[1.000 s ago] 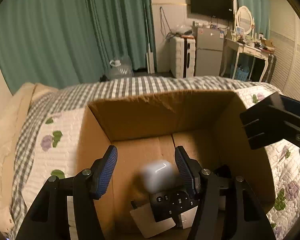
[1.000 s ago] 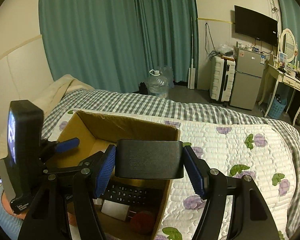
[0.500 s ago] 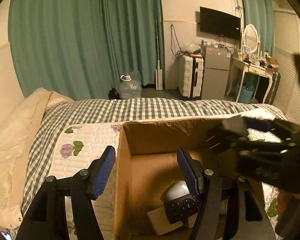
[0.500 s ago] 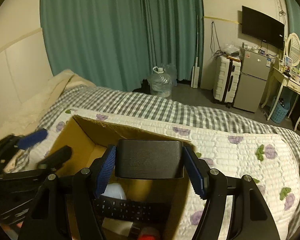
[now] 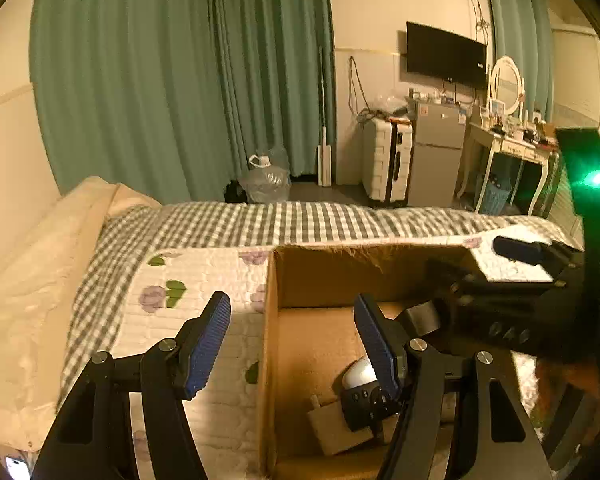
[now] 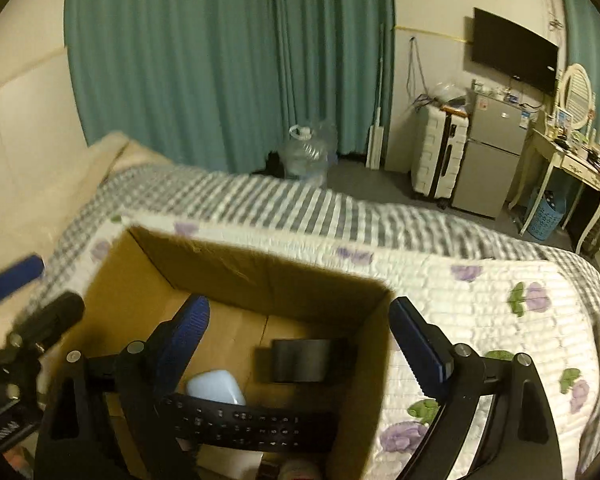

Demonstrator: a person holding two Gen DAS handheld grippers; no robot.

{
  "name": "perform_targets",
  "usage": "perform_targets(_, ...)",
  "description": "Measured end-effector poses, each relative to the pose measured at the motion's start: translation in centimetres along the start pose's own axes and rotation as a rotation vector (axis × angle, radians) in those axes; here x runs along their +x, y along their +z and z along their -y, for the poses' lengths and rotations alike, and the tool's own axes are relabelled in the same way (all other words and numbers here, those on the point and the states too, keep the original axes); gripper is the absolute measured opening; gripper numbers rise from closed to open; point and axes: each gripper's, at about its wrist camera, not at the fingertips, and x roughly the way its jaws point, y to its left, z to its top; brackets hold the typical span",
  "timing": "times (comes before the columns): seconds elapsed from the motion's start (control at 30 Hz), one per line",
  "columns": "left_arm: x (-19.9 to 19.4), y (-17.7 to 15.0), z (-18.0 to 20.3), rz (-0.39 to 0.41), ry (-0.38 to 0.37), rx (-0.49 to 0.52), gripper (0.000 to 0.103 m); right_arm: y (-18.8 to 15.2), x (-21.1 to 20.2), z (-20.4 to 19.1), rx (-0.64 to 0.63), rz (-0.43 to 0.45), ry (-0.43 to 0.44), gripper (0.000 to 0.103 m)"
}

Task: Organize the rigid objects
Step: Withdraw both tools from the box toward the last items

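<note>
**Supervisor:** What have your two grippers got right now?

**Operator:** Nothing in either. My right gripper (image 6: 298,340) has its fingers spread wide over the cardboard box (image 6: 236,276): the left finger is inside the box opening, the right finger (image 6: 418,350) is outside, just past the box's right wall, above the floral quilt (image 6: 480,300). My left gripper (image 5: 292,344) is wide apart too, straddling the box's left wall, with one finger over the quilt and the other over the box interior.

**Supervisor:** Where's the black adapter block?

**Operator:** The black adapter block (image 6: 302,360) is inside the box, between my right fingers and closer to the right one. It looks blurred, so I cannot tell whether it rests on the box floor or is still in the air.

**Supervisor:** What else is in there?

**Operator:** A pale blue earbud case (image 6: 216,386) just beside my right gripper's left finger, touching a long black remote control (image 6: 248,426) that lies across the box below both fingers. In the left wrist view the same case (image 5: 358,372) peeks out beside my left gripper's right finger, next to a second, round-buttoned remote (image 5: 366,402) and a small tan box (image 5: 334,424). My right gripper (image 5: 512,280) shows at that view's right edge, over the box's far corner.
</note>
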Motion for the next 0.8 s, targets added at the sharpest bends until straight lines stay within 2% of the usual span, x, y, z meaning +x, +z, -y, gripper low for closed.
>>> perform_targets(0.27,-6.6,-0.7,-0.8,0.043,-0.001,0.022,0.07,0.4,-8.8,-0.8,-0.035,0.043,-0.071,0.092)
perform_targets(0.47,-9.5,-2.6,-1.3,0.039,-0.011,0.026,0.071,-1.9,-14.5,-2.3,-0.073,0.054,-0.106,0.092)
perform_targets(0.63,-10.1,-4.8,-1.7,0.019,-0.016,0.002,0.071,-5.2,-16.0,-2.9,-0.07,0.022,-0.112,0.093)
perform_targets(0.8,-8.9,-7.1,-2.3,-0.013,-0.014,-0.055,0.071,-8.6,-13.7,-2.3,0.0,-0.058,-0.095,0.094)
